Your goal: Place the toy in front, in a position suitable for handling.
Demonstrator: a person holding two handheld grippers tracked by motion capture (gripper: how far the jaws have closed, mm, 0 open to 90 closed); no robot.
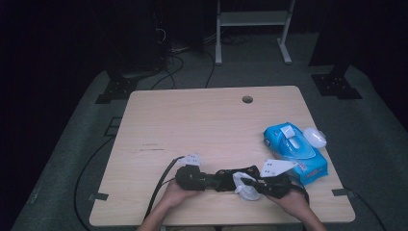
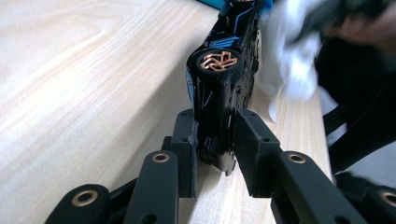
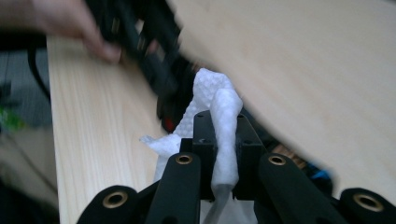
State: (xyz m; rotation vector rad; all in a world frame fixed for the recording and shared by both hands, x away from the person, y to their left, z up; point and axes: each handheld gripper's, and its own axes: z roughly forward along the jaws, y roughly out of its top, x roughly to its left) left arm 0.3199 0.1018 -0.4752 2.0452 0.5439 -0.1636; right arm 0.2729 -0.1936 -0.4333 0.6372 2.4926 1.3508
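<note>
A black toy car (image 2: 222,70) with copper-coloured wheels and blue trim lies on its side near the table's front edge. My left gripper (image 2: 215,140) is shut on one end of it, both pads pressing its body. In the high view the car (image 1: 231,177) stretches between my left gripper (image 1: 214,181) and my right gripper (image 1: 252,185). The right gripper (image 3: 223,140) is shut on a crumpled white wipe (image 3: 224,116), which rests against the car (image 3: 163,70), blurred here. The wipe (image 1: 245,187) bulges out beside the car's right end.
A blue pack of wet wipes (image 1: 296,151) lies on the wooden table (image 1: 202,120) to the right, its flap up, with a white oval object (image 1: 315,137) beside it. A cable hole (image 1: 247,99) sits near the far edge. Cables trail off the front left.
</note>
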